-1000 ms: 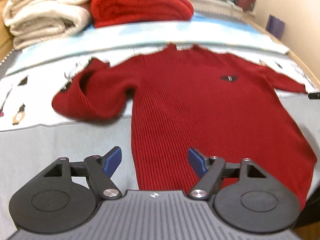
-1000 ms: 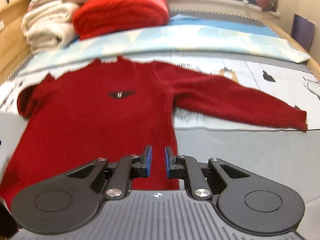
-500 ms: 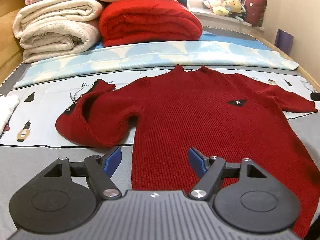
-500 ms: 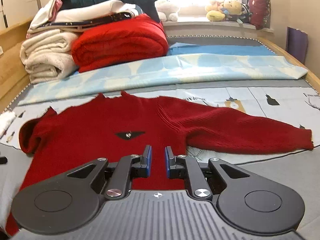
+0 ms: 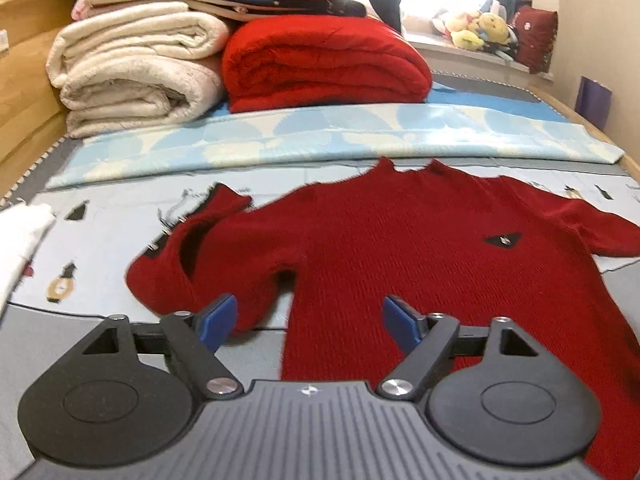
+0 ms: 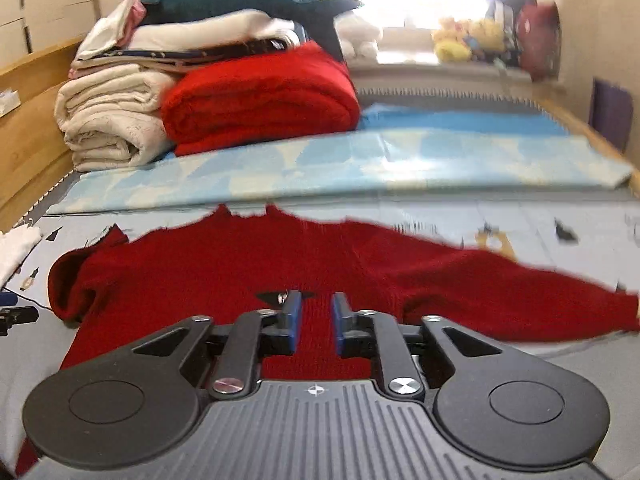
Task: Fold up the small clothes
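Note:
A dark red knitted sweater (image 5: 420, 248) lies front up on the bed, with a small black badge on the chest. Its left sleeve (image 5: 188, 256) is bent back on itself; its right sleeve (image 6: 520, 296) lies stretched out to the right. My left gripper (image 5: 308, 320) is open and empty, above the lower left part of the sweater. My right gripper (image 6: 314, 324) has its jaws close together with a narrow gap and holds nothing; it hovers over the sweater's chest (image 6: 240, 272).
Folded cream blankets (image 5: 136, 76) and a folded red blanket (image 5: 320, 68) are stacked at the head of the bed. A light blue sheet (image 5: 320, 136) lies behind the sweater. A white garment (image 5: 20, 240) lies at the left edge. Wooden bed rails run along both sides.
Both grippers have tilted up and drawn back, so more of the blankets and window shows. The sweater has not moved. Jaw openings are unchanged.

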Demonstrator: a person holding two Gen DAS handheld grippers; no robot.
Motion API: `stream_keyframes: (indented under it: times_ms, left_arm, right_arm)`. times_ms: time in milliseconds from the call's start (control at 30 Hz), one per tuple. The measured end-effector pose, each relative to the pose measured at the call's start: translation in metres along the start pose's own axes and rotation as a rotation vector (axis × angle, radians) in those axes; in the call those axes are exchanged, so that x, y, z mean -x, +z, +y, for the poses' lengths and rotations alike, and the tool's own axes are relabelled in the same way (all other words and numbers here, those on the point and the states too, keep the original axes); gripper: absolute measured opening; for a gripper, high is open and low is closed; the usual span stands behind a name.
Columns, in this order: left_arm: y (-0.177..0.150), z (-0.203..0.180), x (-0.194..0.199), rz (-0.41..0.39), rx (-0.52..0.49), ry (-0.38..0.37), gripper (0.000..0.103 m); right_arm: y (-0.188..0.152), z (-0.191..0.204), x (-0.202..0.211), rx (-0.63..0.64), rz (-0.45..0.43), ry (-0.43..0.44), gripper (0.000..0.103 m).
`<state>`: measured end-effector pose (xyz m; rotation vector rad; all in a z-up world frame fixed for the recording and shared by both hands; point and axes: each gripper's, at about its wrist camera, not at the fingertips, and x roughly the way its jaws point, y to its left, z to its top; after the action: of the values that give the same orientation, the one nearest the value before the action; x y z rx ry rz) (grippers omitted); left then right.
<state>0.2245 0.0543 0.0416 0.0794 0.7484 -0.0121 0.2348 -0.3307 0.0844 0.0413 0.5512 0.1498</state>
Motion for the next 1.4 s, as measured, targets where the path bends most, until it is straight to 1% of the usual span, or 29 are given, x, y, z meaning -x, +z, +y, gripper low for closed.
stream_keyframes:
  times_ms: [67, 200, 267, 333, 367, 400, 433, 467, 500, 533, 600, 667, 733, 833, 900, 1000, 1100, 1200, 1233, 1267, 1300, 1333, 1400]
  left_arm:
    - [0.003, 0.004, -0.004, 0.006, -0.008, 0.006, 0.085]
    - [0.006, 0.012, -0.018, 0.046, 0.003, 0.017, 0.085]
    - [0.007, 0.015, -0.026, 0.053, 0.004, 0.027, 0.085]
    - [0.010, 0.016, -0.034, 0.057, 0.019, 0.017, 0.084]
    - [0.012, 0.017, -0.038, 0.058, 0.022, 0.019, 0.082]
    - [0.014, 0.017, -0.042, 0.054, 0.019, 0.028, 0.076]
    - [0.017, 0.017, -0.046, 0.052, 0.014, 0.038, 0.072]
    - [0.020, 0.018, -0.051, 0.053, 0.006, 0.054, 0.065]
    - [0.023, 0.018, -0.057, 0.059, -0.002, 0.074, 0.063]
    - [0.026, 0.020, -0.065, 0.069, -0.010, 0.097, 0.061]
    - [0.034, 0.027, -0.080, 0.082, -0.010, 0.157, 0.059]
    - [0.043, 0.038, -0.094, 0.082, 0.011, 0.234, 0.059]
    - [0.050, 0.051, -0.107, 0.082, 0.034, 0.306, 0.061]
    - [0.058, 0.072, -0.125, 0.094, 0.070, 0.369, 0.064]
    - [0.061, 0.086, -0.135, 0.114, 0.104, 0.384, 0.067]
    - [0.063, 0.099, -0.151, 0.162, 0.145, 0.368, 0.073]
    - [0.062, 0.096, -0.164, 0.203, 0.105, 0.374, 0.073]
    - [0.060, 0.091, -0.174, 0.215, 0.073, 0.374, 0.072]
    - [0.060, 0.090, -0.177, 0.219, 0.066, 0.365, 0.070]
    - [0.060, 0.089, -0.179, 0.223, 0.060, 0.356, 0.065]
    - [0.059, 0.087, -0.181, 0.226, 0.049, 0.352, 0.055]
    - [0.058, 0.085, -0.184, 0.231, 0.020, 0.351, 0.049]
    - [0.055, 0.082, -0.189, 0.240, -0.030, 0.357, 0.026]
  right_arm:
    - [0.015, 0.011, 0.003, -0.019, -0.026, -0.009, 0.035]
    - [0.050, 0.042, -0.002, -0.006, -0.081, 0.027, 0.037]
    - [0.061, 0.057, -0.011, 0.015, -0.102, 0.059, 0.037]
    - [0.063, 0.069, -0.023, 0.040, -0.113, 0.097, 0.037]
    - [0.060, 0.072, -0.029, 0.048, -0.114, 0.106, 0.037]
    - [0.055, 0.074, -0.036, 0.054, -0.105, 0.109, 0.037]
    - [0.049, 0.076, -0.046, 0.064, -0.066, 0.110, 0.037]
    - [0.046, 0.079, -0.055, 0.067, -0.029, 0.105, 0.033]
    - [0.045, 0.080, -0.062, 0.064, 0.002, 0.103, 0.026]
    - [0.044, 0.081, -0.067, 0.052, 0.015, 0.115, 0.024]
    - [0.044, 0.084, -0.072, 0.044, 0.014, 0.156, 0.018]
    - [0.042, 0.090, -0.077, 0.084, 0.003, 0.159, 0.018]
    - [0.040, 0.095, -0.083, 0.117, 0.004, 0.159, 0.018]
    - [0.037, 0.100, -0.095, 0.109, 0.045, 0.173, 0.018]
    - [0.037, 0.103, -0.100, 0.096, 0.062, 0.179, 0.018]
    - [0.034, 0.107, -0.107, 0.090, 0.083, 0.190, 0.018]
    - [0.030, 0.110, -0.111, 0.101, 0.097, 0.193, 0.018]
    - [0.026, 0.110, -0.115, 0.087, 0.116, 0.198, 0.018]
    - [0.025, 0.110, -0.116, 0.083, 0.122, 0.201, 0.018]
    - [0.025, 0.110, -0.117, 0.081, 0.125, 0.202, 0.018]
    - [0.024, 0.111, -0.117, 0.081, 0.127, 0.202, 0.018]
    - [0.024, 0.112, -0.118, 0.084, 0.129, 0.203, 0.018]
    - [0.023, 0.112, -0.118, 0.080, 0.132, 0.209, 0.018]
